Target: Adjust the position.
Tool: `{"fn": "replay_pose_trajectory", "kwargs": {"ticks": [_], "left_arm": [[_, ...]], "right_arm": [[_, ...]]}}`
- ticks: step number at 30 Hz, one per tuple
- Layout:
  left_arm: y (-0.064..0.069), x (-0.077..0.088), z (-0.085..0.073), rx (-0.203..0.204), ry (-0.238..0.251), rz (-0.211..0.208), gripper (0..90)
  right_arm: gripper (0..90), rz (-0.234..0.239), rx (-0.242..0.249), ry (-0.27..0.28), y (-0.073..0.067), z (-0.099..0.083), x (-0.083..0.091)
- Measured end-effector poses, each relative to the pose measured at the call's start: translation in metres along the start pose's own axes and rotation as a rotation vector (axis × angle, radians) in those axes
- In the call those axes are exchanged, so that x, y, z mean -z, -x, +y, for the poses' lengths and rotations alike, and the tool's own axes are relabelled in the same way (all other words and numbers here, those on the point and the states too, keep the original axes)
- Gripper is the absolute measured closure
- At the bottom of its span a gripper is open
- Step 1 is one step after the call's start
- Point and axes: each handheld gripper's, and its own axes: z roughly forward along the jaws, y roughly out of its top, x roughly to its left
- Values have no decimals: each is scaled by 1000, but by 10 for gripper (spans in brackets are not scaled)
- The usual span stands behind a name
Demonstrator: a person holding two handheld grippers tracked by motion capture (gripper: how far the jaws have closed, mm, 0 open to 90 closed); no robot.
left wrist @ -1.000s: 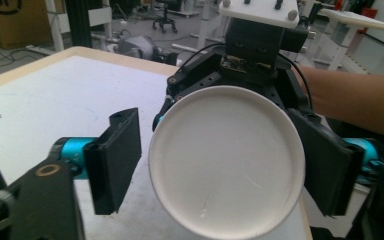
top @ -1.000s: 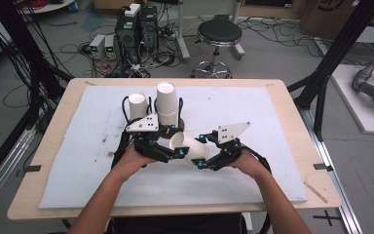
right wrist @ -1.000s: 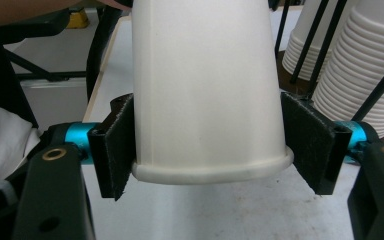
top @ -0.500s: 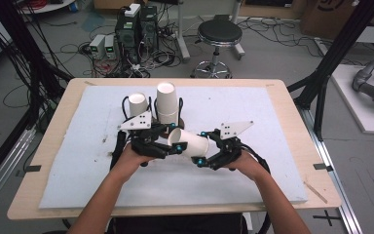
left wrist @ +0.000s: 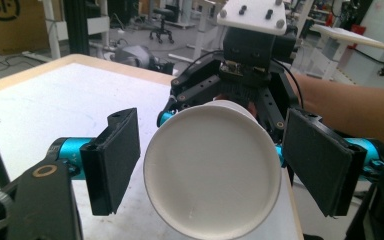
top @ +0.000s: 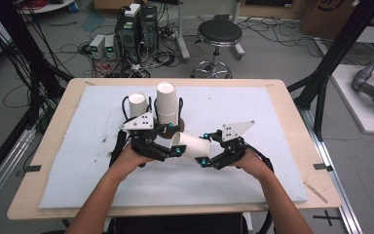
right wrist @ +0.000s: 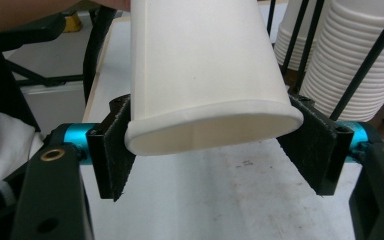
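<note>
The right gripper (top: 205,152) clamps the rim end of a white paper cup (top: 191,145) lying sideways, whose base sits untouched between the left gripper's (top: 172,146) just-opened jaws, which should back straight off.

A paper cup (top: 191,145) is lying sideways at frame centre between the left claw (top: 171,150) and right claw (top: 205,157), above the table (top: 292,122). Two cup stacks (top: 166,102) are standing just above it, toward the upper left.
</note>
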Motion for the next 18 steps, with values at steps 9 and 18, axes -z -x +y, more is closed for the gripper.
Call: {"fn": "replay_pose_trajectory", "kwargs": {"ticks": [9, 18], "left_arm": [[0, -2, -1, -8, 8, -51, 353], [1, 0, 0, -2, 93, -62, 364]], "right_arm": [[248, 38, -15, -6, -1, 0, 0], [184, 40, -80, 81, 0, 1, 2]]}}
